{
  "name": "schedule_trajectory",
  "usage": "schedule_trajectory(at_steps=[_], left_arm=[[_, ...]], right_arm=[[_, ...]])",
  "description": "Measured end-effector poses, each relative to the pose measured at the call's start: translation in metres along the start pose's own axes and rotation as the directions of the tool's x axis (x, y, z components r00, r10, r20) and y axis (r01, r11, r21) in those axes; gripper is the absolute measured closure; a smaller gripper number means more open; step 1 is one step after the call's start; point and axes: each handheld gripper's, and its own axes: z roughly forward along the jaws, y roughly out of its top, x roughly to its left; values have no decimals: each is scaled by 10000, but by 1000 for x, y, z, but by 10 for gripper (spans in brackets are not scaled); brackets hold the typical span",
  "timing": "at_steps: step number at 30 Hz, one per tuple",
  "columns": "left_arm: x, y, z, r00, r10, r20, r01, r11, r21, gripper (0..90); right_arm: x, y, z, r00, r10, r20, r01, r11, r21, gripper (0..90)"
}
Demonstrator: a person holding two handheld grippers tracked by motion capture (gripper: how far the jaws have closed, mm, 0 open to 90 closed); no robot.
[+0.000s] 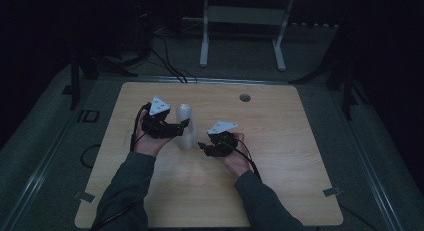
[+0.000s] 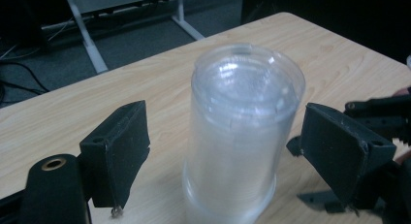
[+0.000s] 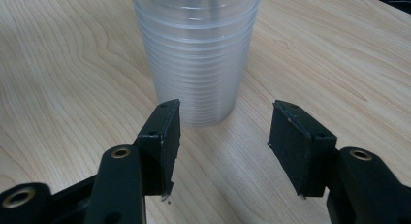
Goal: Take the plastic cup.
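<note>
**Spread jaws on either side of a stack of clear cups**

Jaws of both tools stand apart in the high view: the left gripper reaches around the stack of clear plastic cups, which stands upside down and upright near the middle of the pale wood-grain counter, while the right gripper sits just beside its foot.

From the left gripper view, flat matte-black pads flank the stack without touching — a smooth, translucent cylinder, round base uppermost.

From the right gripper view, the ribbed, nested rims form fine rings, and the stack stands just beyond the spread jaws.
</note>
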Motion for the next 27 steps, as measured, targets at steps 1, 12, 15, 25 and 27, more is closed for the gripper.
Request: schedule_trajectory(at_steps=[1,12,15,25,27], left_arm=[[0,1,1,10000,-31,0,31,10000,-3,185],[2,3,19,9985,-500,240,503,9987,-125,220],[1,4,20,9981,-508,347,514,9985,-171,278],[-2,9,23,9980,-407,479,418,9989,-226,316],[-3,11,21,9982,-364,476,375,9991,-207,350]], right_arm=[[0,0,0,10000,0,0,0,10000,0,439],[2,0,6,9999,-19,-124,20,10000,79,427],[3,1,8,9999,-3,-142,4,10000,94,426],[4,1,11,9998,5,-202,-1,9998,180,423],[4,2,12,9998,44,-207,-41,9998,170,421]])
